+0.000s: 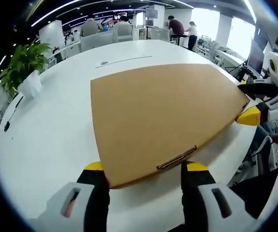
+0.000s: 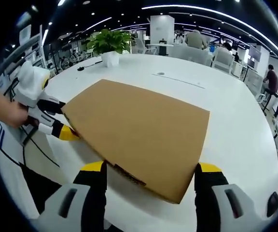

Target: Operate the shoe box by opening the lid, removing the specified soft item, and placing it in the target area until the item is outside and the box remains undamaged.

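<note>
On the white table [image 1: 47, 140], a flat brown shoe box [image 1: 163, 116] lies closed, both grippers' fingers [image 1: 95, 188] apart.

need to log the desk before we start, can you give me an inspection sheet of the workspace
surface: white table, large, with rounded edge.
job's things: brown cardboard shoe box, lid closed, lying flat on the table; soft item not visible.
clutter: potted plant in a white pot near the far edge.
grippers: left gripper with jaws apart at one box end; right gripper with jaws apart at the other end. Contact with the box cannot be told.
cables: dark cable on the table by the plant.
surroundings: open office with chairs, desks, and people standing and sitting in the background.
</note>
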The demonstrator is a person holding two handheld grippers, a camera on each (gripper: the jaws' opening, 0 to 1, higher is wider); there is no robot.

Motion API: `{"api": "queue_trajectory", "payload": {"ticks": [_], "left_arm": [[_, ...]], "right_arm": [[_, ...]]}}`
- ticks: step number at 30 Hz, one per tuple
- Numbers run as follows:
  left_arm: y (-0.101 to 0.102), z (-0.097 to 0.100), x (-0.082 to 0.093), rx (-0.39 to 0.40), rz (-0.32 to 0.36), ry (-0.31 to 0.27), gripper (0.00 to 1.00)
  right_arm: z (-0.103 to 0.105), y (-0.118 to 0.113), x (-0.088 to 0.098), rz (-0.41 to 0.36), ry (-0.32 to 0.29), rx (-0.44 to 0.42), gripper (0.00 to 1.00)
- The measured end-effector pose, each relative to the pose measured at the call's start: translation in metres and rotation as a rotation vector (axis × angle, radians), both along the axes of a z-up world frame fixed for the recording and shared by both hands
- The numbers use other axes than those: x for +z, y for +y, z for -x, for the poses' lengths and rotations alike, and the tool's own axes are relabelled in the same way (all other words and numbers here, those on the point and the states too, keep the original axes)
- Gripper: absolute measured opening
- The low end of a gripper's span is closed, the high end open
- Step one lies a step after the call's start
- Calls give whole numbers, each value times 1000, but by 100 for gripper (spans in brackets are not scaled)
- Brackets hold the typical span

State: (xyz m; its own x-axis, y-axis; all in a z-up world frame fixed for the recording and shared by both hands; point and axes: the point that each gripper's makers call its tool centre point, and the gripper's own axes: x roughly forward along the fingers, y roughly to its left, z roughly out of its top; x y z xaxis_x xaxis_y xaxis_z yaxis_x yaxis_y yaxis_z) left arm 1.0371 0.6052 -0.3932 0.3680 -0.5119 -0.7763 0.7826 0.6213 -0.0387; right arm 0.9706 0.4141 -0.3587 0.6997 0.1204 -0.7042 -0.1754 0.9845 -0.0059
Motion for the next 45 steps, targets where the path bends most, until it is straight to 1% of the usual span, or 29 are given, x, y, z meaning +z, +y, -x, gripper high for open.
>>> {"api": "queue_trajectory", "payload": {"ticks": [7,12,15,18,24,28,30,32,34,36,38,40,42,43,44,45], "left_arm": [[0,2,0,13,6,1,59],[1,12,3,11,15,12,59],[2,16,2,14,17,12,59],[3,17,2,8,15,14,59],[5,26,2,-2,25,13,58],[5,27,3,-3,27,13,58],[5,26,2,-12,34,15,58],[8,25,2,-34,40,1,56],[8,25,1,-35,56,11,56],[8,25,3,-40,54,14,56],[8,26,4,-48,65,35,56],[12,24,3,-49,96,56,56],[13,27,7,-51,116,68,55],[13,29,12,-50,132,79,55],[13,30,15,-58,146,88,56],[14,32,14,-64,181,109,57]], "right_arm": [[2,0,-3,1,4,9,75],[8,1,-4,-1,-5,15,75],[11,3,-4,0,3,19,75],[15,3,-4,-1,2,18,75],[22,6,-4,-11,-5,20,74],[22,6,-3,-14,-3,18,74],[22,6,-3,-15,-8,19,74],[23,6,-3,-16,-18,22,74],[22,5,-3,-18,-21,23,74],[21,4,-3,-20,-23,24,75],[22,4,0,-54,-28,18,75],[22,3,1,-88,-22,10,74],[25,4,1,-119,-7,-4,73],[28,5,2,-137,1,-6,73],[27,5,2,-156,-4,-14,73],[26,6,5,-196,-22,-34,74]]}}
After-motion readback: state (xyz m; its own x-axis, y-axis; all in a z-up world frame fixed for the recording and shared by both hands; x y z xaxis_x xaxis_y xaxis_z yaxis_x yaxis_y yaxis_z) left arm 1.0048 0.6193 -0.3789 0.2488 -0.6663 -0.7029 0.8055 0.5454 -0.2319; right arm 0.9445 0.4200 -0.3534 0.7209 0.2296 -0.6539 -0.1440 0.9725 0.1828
